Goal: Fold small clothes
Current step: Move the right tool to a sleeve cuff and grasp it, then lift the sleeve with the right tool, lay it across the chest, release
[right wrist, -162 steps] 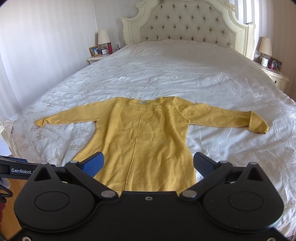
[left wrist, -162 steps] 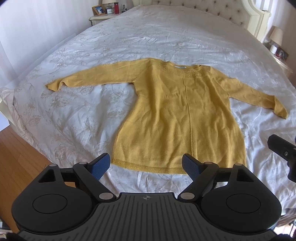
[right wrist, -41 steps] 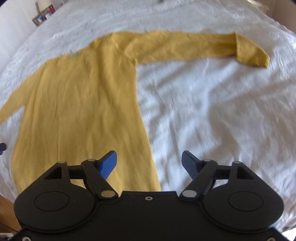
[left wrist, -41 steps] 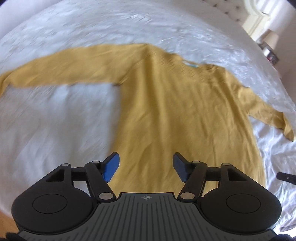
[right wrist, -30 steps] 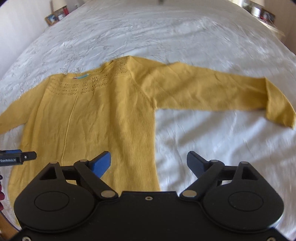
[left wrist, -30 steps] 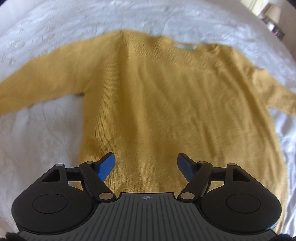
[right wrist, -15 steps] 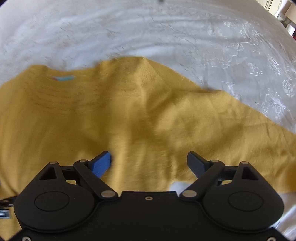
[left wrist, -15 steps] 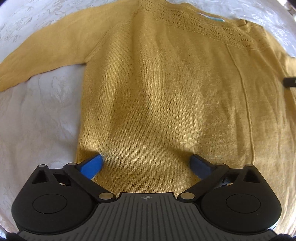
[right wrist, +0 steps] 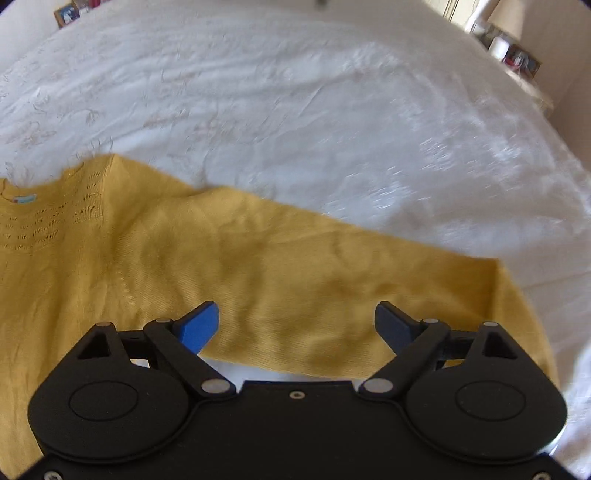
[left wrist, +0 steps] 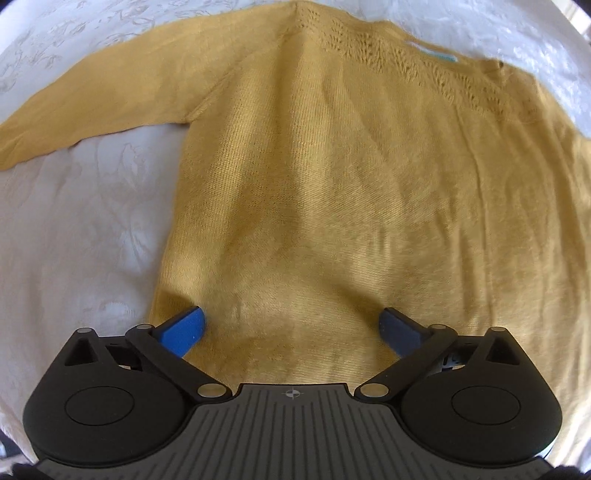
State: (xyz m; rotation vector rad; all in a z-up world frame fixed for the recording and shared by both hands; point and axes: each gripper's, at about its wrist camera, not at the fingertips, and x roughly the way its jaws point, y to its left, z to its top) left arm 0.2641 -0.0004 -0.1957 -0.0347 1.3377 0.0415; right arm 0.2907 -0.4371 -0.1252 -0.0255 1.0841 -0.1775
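- Bedspread (right wrist: 332,110), white with faint floral pattern, fills the room's bed and carries everything else; slightly rumpled, blurred toward the right edge in the right wrist view.
- Sweater (left wrist: 332,184), mustard-yellow knit, lies flat and face up on the bedspread, sleeves spread out to both sides, neckline at the far end.
- Sweater body takes up most of the left wrist view; a lacy openwork band runs under the neckline, a small pale blue label (left wrist: 439,55) shows inside the collar.
- Left sleeve (left wrist: 92,92) stretches out to the left edge of that view, flat on the bedspread.
- Right sleeve (right wrist: 351,277) runs across the right wrist view from the shoulder to the cuff at the right, a few soft creases in it.
- Left gripper (left wrist: 291,326) points steeply down over the lower part of the sweater body, near its left side edge; its jaws have just been opening and now stand wide apart, knit below the gap, nothing pinched.
- Right gripper (right wrist: 295,321) hangs over the right sleeve, jaws spread wide, sleeve cloth seen between the blue pads, no grip on it.
- Nightstand (right wrist: 517,59) with a lamp and small framed items sits at the far right corner, blurred.
- Picture frame (right wrist: 66,14) at the far left corner, too small to read.
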